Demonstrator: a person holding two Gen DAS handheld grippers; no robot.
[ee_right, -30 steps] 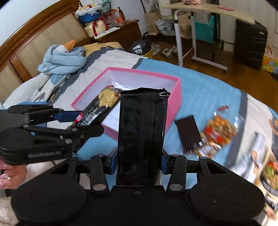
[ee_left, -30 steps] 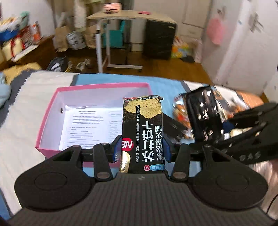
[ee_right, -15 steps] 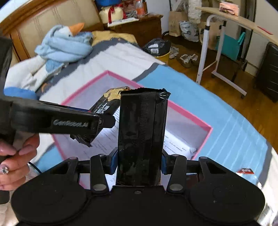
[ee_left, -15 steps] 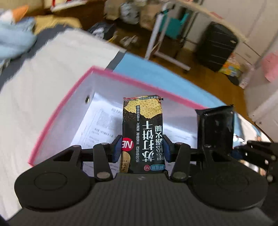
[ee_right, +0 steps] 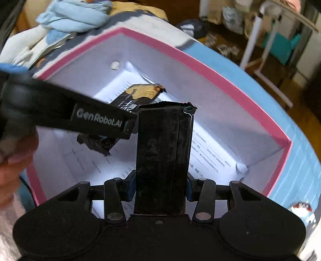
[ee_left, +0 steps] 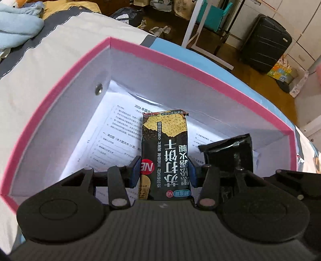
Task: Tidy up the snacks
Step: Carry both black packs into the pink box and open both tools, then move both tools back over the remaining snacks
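Note:
My left gripper [ee_left: 164,170] is shut on a black and gold cracker pack [ee_left: 165,148] with white lettering, held over the inside of the pink-rimmed white box [ee_left: 180,66]. My right gripper [ee_right: 159,181] is shut on a plain black snack pack [ee_right: 163,158], also over the box [ee_right: 210,80]. In the left wrist view the black pack [ee_left: 228,150] shows just to the right. In the right wrist view the left gripper's arm [ee_right: 66,112] crosses from the left with the cracker pack [ee_right: 140,94]. Printed paper sheets [ee_left: 112,136] lie on the box floor.
The box sits on a bed with a grey, white and blue cover [ee_left: 40,60]. A light blue plush [ee_right: 74,18] lies beyond the box. A white desk frame [ee_left: 202,26] and a black suitcase [ee_left: 264,42] stand on the wooden floor. A hand [ee_right: 14,160] is at the left edge.
Both grippers have come forward and down over the box with their packs still gripped. The box now fills both views, and the loose snacks on the bed have slipped out of sight.

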